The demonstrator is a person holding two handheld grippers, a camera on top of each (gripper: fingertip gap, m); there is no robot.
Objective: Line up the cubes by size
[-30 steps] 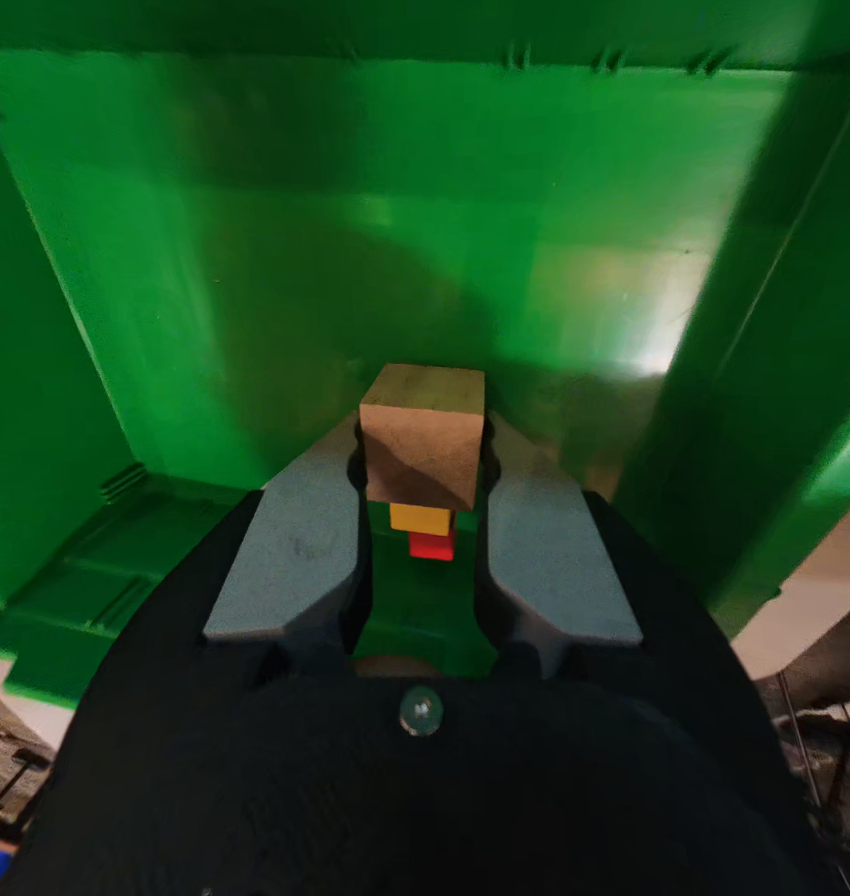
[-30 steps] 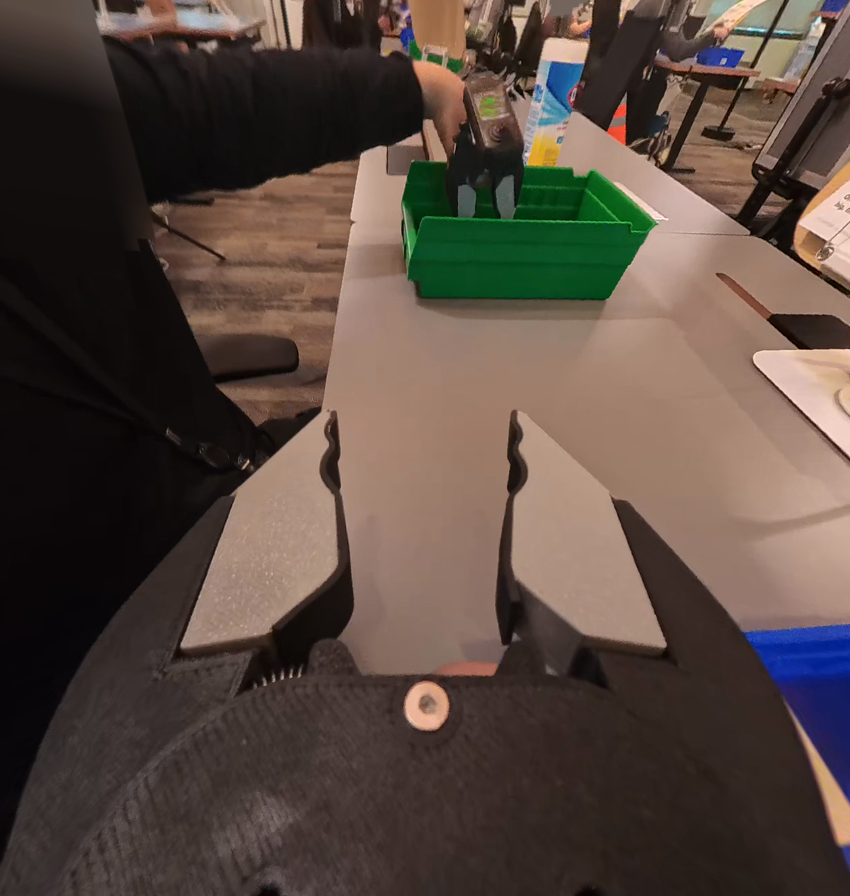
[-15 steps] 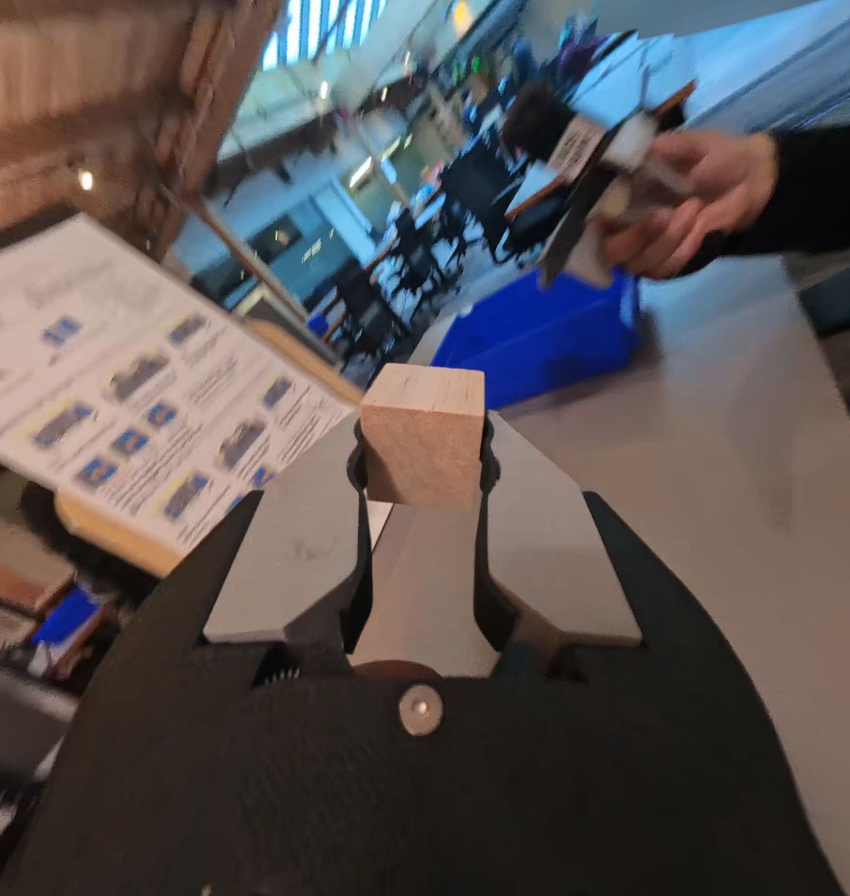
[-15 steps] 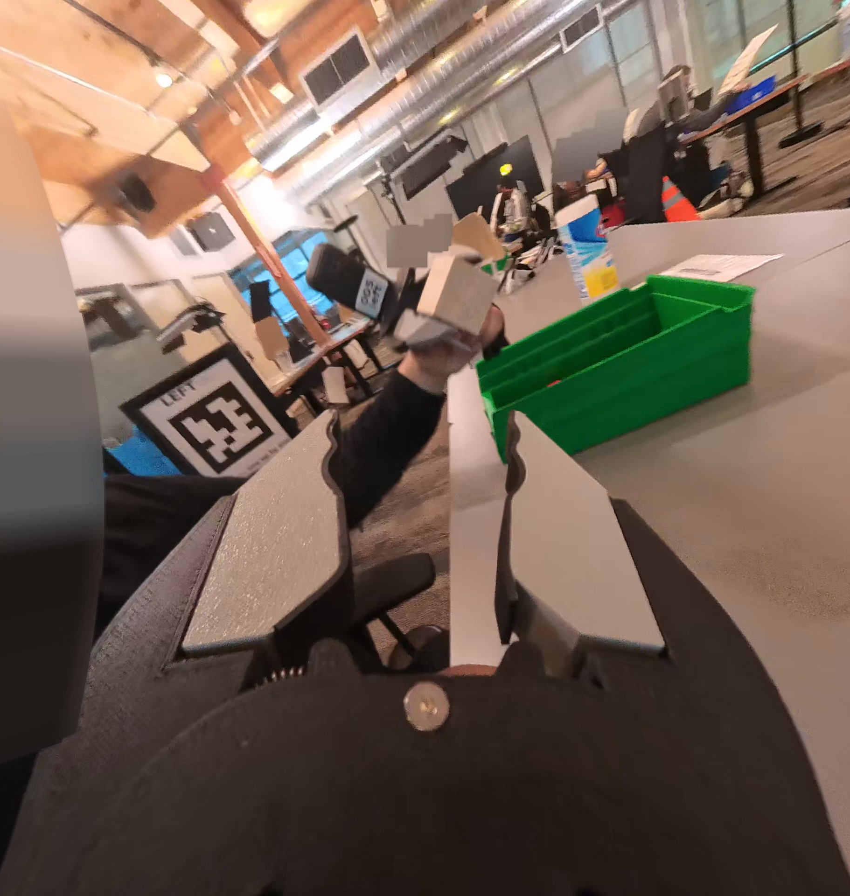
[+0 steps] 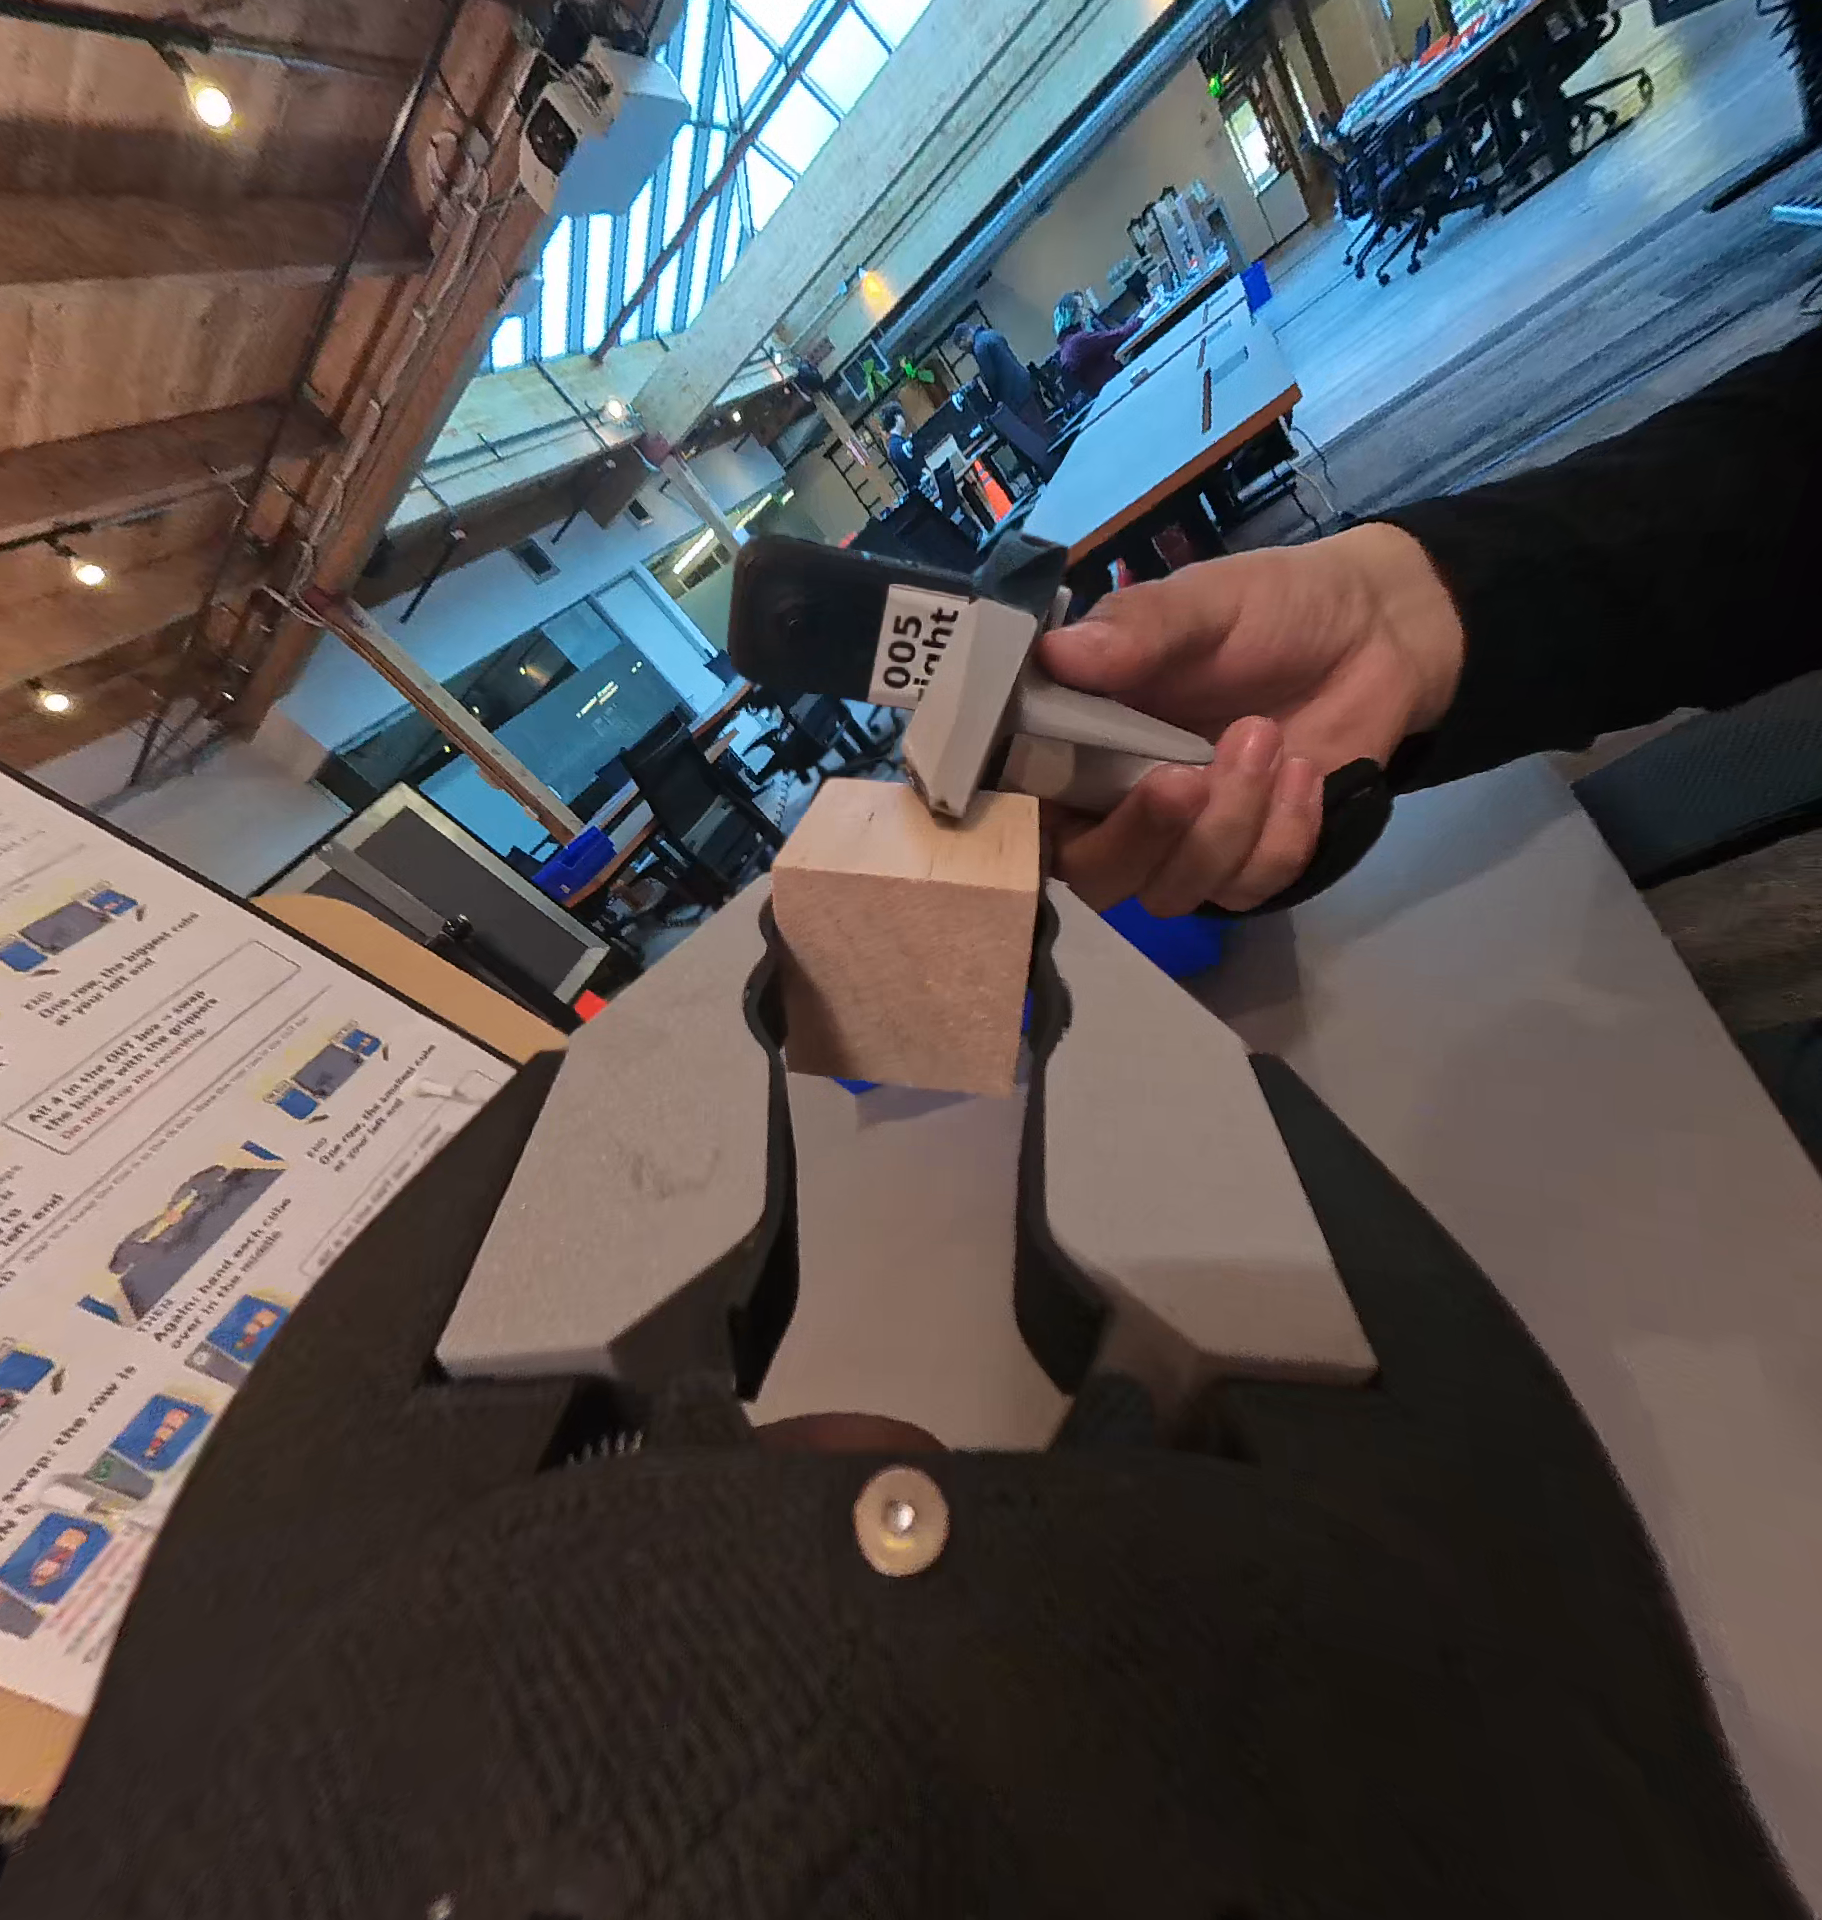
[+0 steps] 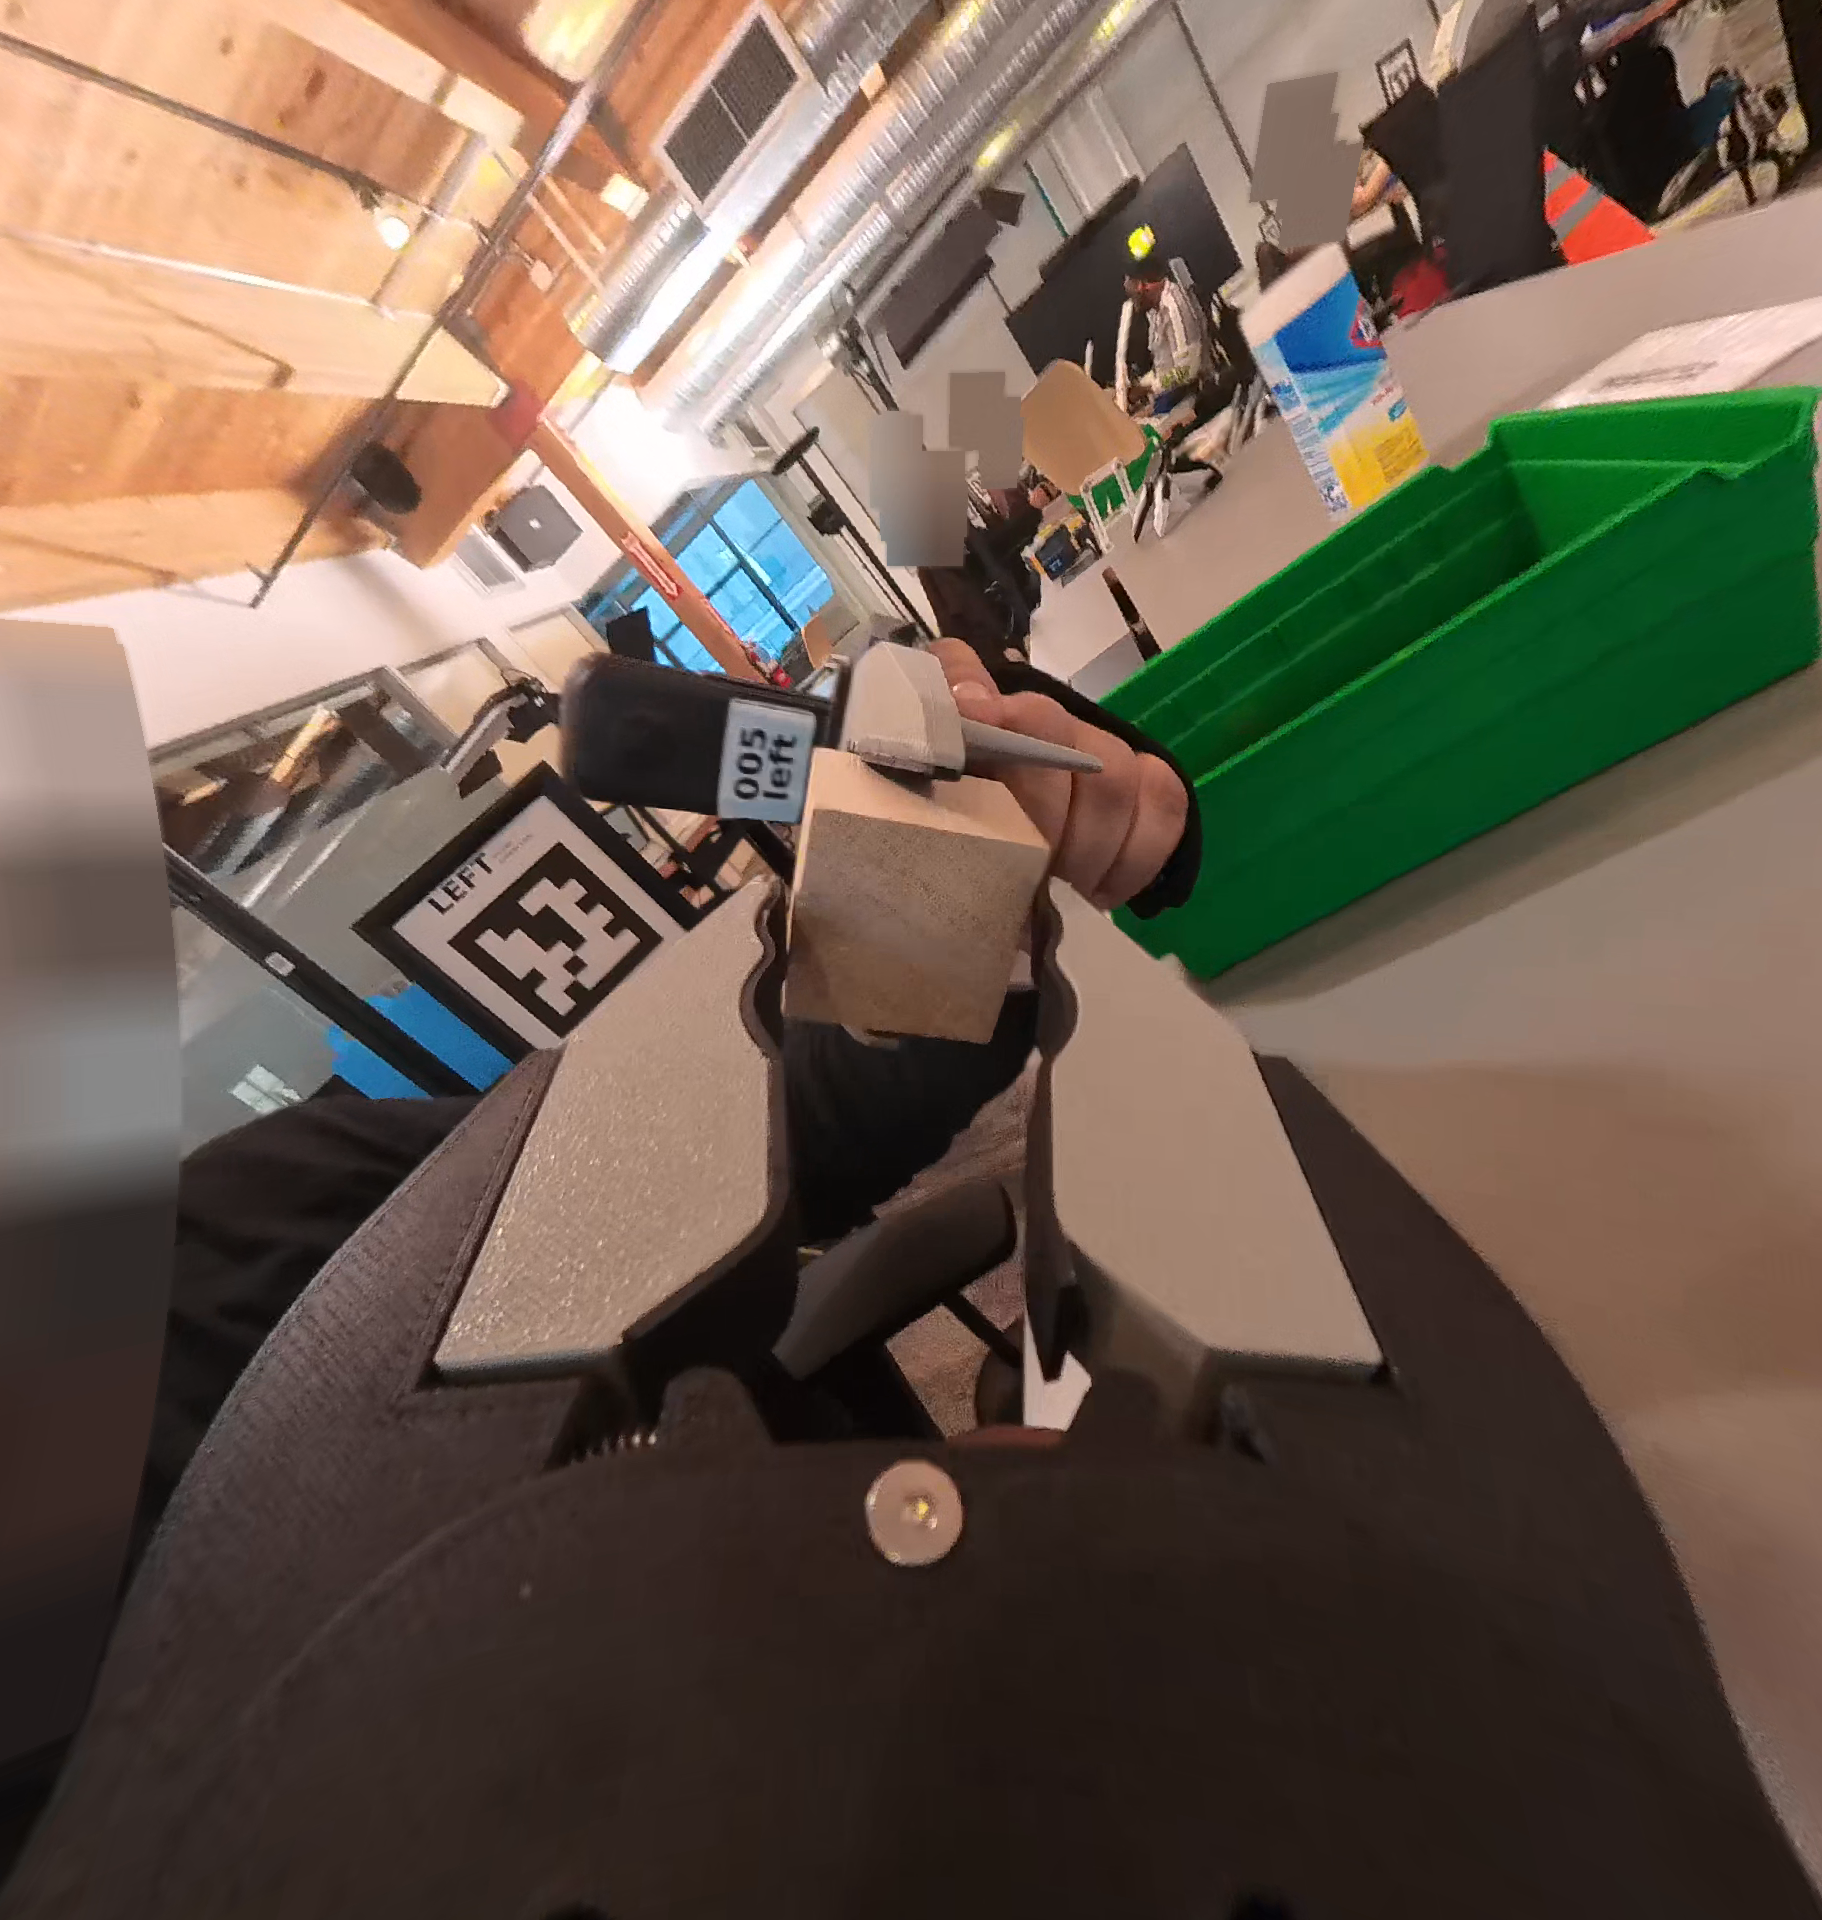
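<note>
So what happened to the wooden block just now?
The left gripper lifted the wooden cube out of the green bin and carried it to the right gripper, which closed around it. The left gripper kept its grip; the bin stayed put.

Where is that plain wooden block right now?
The pale wooden cube is up in the air above the grey table, pinched by the left gripper, with the right gripper closing around it; the green plastic bin sits behind.

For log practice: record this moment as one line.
phase: mid-air handover | left gripper: holding wooden cube | right gripper: closed on it
</note>
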